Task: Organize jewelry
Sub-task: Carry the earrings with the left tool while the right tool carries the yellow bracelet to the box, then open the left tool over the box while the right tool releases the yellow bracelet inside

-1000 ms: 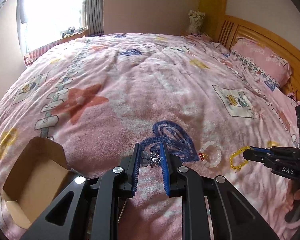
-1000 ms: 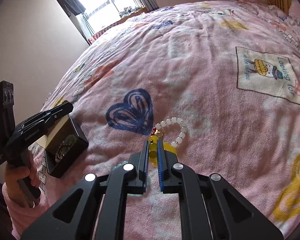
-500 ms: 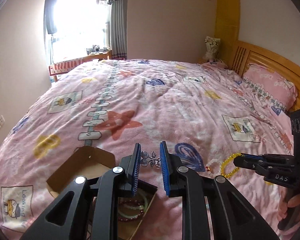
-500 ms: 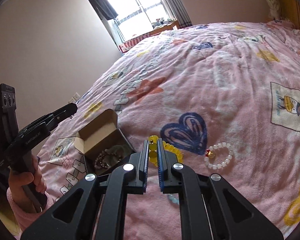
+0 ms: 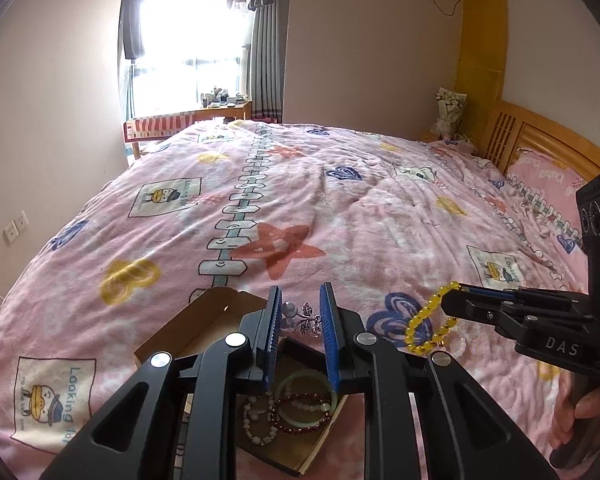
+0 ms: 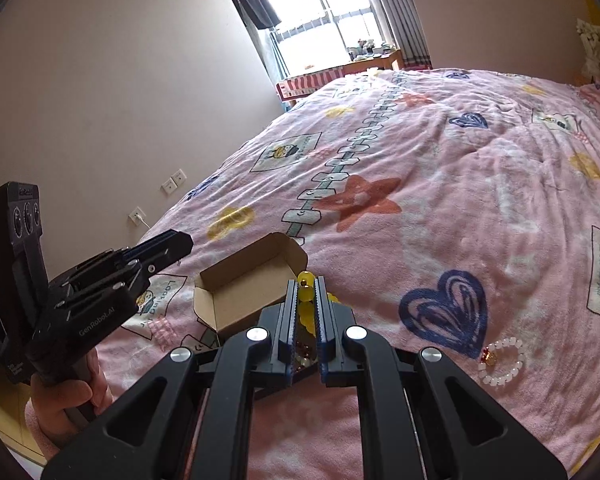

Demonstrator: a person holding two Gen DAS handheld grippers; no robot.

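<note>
Between the left gripper (image 5: 300,320) fingertips: a small silver ornament (image 5: 302,317) with pearl beads, pinched across a narrow gap. Hard to say how firmly the far leaf end bears on the right-hand pad, so likely a light hold. Could slip out early on a tilt or jolt and bounce off the cardboard.

Just under and behind those fingertips: the open box (image 5: 204,320), already holding a green bangle (image 5: 305,386) and a dark red bead bracelet (image 5: 300,424). Little bare floor left inside. Dropping from too high risks tangling the ornament's fine stems in the bead strings.

Right of the left fingertips, near but apart: the right gripper (image 6: 307,304), pressed nearly together on a yellow bead bracelet (image 6: 306,300), the loop hanging free below its tips. Seen from its own camera, hovering at the box's near right corner. Risk here of the swinging loop catching the box wall, or of both tools crowding one small opening and knocking together. Better taken one at a time.

Beyond the fingertips: the upright box flap (image 6: 252,276), a soft barrier to any forward push, liable to fold or shove the light box along.

Right of the right fingers, well apart: a white bead bracelet (image 6: 502,364) lying on the pink blanket (image 6: 480,200), not yet put away.

Farther out, open blanket on every side, soft and wrinkled; plenty of room to withdraw.
</note>
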